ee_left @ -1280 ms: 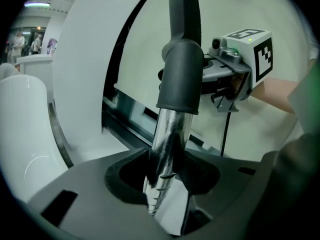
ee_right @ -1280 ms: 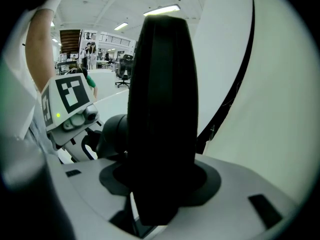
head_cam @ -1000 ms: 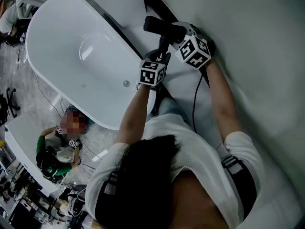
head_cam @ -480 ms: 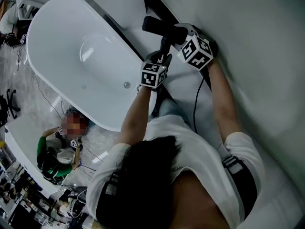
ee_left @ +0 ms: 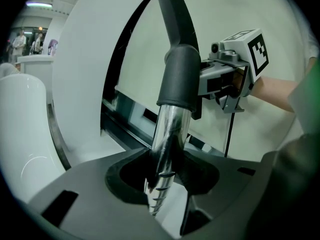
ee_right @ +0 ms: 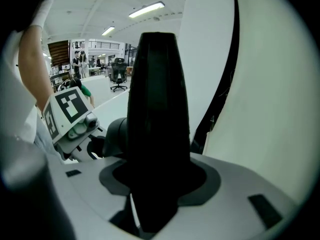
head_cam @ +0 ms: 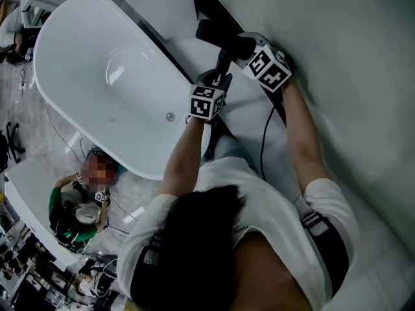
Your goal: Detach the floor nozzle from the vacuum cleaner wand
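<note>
The left claw (ee_left: 162, 184) is clamped on the chrome wand (ee_left: 170, 129), the right claw (ee_right: 155, 199) on the black floor nozzle (ee_right: 157, 99), not yet separated, beside the bathtub (head_cam: 110, 76); the next move probably needs pulling them straight apart

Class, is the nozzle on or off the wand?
On: the chrome wand runs straight into the black nozzle neck, no gap.

Bathtub (head_cam: 97, 70) close left — white panel (head_cam: 363, 57) right.

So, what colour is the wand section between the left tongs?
Shiny chrome silver: the wand shows best in the left gripper view, under a dark grey collar.
</note>
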`<state>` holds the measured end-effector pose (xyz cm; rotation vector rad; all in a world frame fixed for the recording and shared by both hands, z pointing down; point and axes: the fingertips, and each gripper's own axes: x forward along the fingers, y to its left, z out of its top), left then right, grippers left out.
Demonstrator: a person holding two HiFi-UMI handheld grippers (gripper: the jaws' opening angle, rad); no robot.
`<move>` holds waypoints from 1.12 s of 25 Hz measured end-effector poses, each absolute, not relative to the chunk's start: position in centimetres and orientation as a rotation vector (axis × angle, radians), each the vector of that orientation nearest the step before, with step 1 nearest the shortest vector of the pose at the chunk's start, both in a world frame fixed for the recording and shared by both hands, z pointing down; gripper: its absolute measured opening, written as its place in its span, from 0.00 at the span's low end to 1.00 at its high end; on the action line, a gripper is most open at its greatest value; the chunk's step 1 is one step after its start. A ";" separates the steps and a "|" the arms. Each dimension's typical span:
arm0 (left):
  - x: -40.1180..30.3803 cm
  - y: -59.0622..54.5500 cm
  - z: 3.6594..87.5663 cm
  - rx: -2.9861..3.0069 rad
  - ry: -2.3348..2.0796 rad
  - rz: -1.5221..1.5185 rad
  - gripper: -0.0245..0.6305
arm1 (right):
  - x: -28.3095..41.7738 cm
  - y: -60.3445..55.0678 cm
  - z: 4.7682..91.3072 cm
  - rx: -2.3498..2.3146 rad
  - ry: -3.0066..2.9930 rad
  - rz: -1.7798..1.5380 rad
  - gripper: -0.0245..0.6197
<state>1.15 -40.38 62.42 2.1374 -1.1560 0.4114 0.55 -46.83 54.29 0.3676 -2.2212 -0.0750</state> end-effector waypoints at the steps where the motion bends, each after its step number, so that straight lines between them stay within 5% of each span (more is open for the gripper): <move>1: 1.2 -40.5 62.4 2.135 -1.153 0.407 0.28 | 0.5 -47.0 54.1 0.377 -2.215 -0.091 0.38; 9: 0.4 -40.0 62.1 2.124 -1.168 0.352 0.28 | 1.0 -53.6 40.5 0.683 -2.482 -0.035 0.37; 28: 0.4 -39.9 62.2 2.091 -1.207 0.346 0.28 | 1.7 -49.9 41.7 0.911 -2.607 0.280 0.37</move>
